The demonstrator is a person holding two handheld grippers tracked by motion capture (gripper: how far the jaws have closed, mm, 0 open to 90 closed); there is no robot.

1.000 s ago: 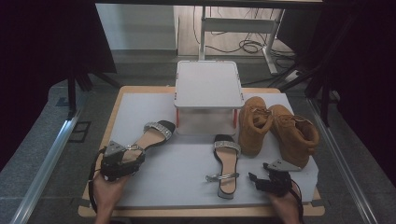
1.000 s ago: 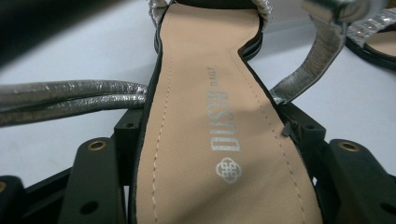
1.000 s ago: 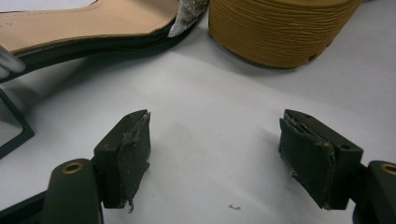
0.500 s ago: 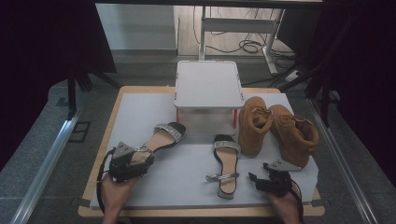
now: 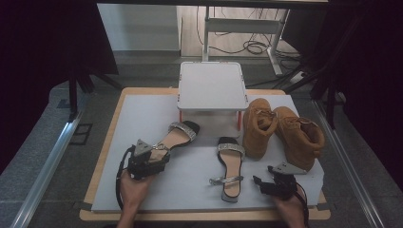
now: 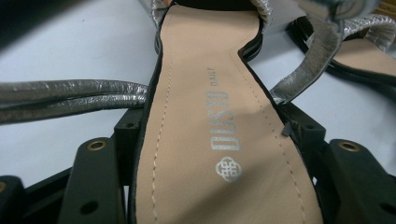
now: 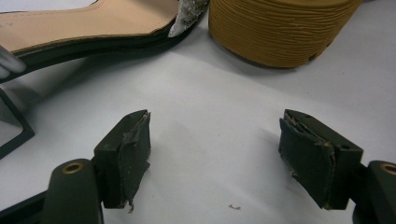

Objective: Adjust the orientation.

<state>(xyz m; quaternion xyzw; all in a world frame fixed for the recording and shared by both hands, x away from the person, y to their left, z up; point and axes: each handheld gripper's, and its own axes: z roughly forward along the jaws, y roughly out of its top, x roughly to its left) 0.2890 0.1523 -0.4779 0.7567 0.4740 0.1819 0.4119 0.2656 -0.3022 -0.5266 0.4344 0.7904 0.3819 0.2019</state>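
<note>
One sandal (image 6: 219, 135) heel between left hand-held gripper (image 5: 148, 160) jaws.

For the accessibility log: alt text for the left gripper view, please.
A sandal with a tan insole lies heel-first between the left gripper's two black jaws, which clasp its sides. Its silver straps trail over the white table.

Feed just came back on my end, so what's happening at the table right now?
The left gripper is clamped on the heel end of one sandal, angled toward the white box. The right gripper rests open on the mat, holding nothing, beside the other sandal. Two tan boots lie right of the box.
</note>
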